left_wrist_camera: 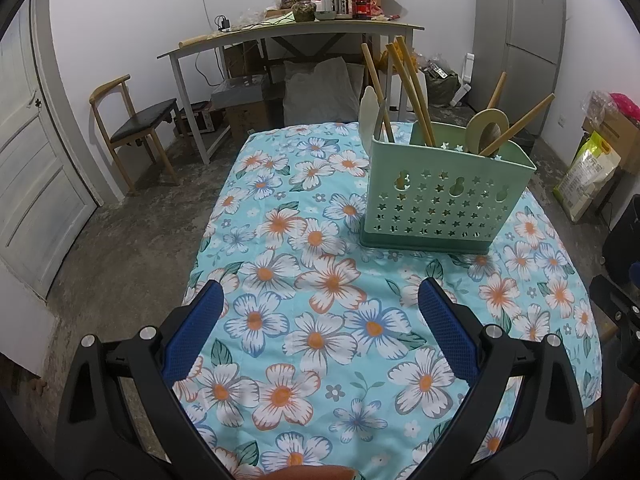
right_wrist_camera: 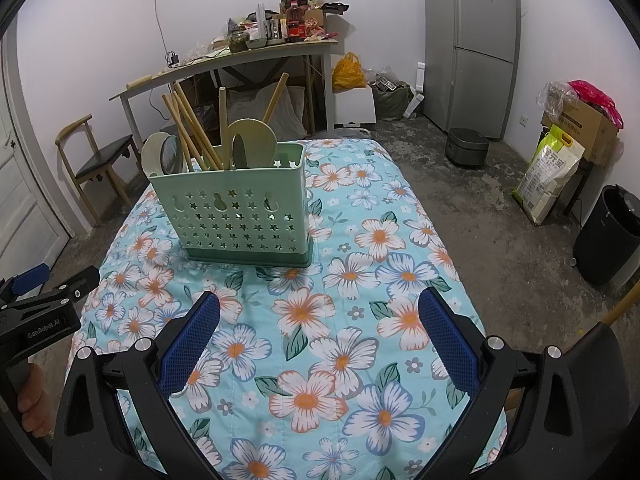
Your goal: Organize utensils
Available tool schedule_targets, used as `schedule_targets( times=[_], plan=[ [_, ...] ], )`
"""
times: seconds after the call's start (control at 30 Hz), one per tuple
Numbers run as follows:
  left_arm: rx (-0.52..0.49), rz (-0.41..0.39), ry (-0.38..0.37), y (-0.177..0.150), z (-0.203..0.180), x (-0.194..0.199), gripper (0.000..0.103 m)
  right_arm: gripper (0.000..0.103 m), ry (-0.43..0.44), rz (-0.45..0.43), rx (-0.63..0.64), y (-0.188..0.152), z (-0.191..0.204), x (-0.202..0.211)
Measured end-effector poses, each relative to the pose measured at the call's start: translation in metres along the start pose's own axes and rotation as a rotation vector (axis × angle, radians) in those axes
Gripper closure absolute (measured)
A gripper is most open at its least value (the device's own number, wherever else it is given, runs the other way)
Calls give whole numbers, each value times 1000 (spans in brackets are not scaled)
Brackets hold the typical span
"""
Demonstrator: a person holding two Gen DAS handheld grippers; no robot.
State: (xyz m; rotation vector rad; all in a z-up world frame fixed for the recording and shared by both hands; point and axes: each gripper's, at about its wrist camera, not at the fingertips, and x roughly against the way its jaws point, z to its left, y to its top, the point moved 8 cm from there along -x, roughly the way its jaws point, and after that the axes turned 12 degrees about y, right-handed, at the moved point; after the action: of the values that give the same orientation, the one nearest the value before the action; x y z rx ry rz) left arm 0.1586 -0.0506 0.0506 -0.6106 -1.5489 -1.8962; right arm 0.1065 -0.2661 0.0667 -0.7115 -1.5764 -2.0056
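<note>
A pale green utensil holder (left_wrist_camera: 444, 196) (right_wrist_camera: 240, 216) with star cutouts stands upright on the flowered tablecloth (left_wrist_camera: 320, 320) (right_wrist_camera: 360, 280). Several wooden chopsticks (left_wrist_camera: 412, 88) (right_wrist_camera: 188, 128), a wooden spoon (left_wrist_camera: 488, 126) (right_wrist_camera: 254, 140) and a pale spatula (left_wrist_camera: 370, 116) (right_wrist_camera: 154, 152) stick up out of it. My left gripper (left_wrist_camera: 320, 300) hovers open over the cloth, short of the holder, nothing between its blue pads. My right gripper (right_wrist_camera: 320, 312) is likewise open and empty, with the holder ahead to its left. The left gripper's body (right_wrist_camera: 40, 308) shows at the right wrist view's left edge.
Beyond the table are a cluttered desk (left_wrist_camera: 304, 32) (right_wrist_camera: 240, 56), a wooden chair (left_wrist_camera: 136, 124) (right_wrist_camera: 100, 156), a grey fridge (right_wrist_camera: 472, 40), a black bin (right_wrist_camera: 604, 236), a rice bag (right_wrist_camera: 548, 172) and a white door (left_wrist_camera: 28, 160). Bare concrete floor surrounds the table.
</note>
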Motion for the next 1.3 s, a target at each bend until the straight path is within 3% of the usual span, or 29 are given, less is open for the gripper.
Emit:
schedule_targets(
  times=[1.3],
  plan=[
    [-23,-10,-30,2,0,0,9,6,4,2,-2,0,1,0]
  ],
)
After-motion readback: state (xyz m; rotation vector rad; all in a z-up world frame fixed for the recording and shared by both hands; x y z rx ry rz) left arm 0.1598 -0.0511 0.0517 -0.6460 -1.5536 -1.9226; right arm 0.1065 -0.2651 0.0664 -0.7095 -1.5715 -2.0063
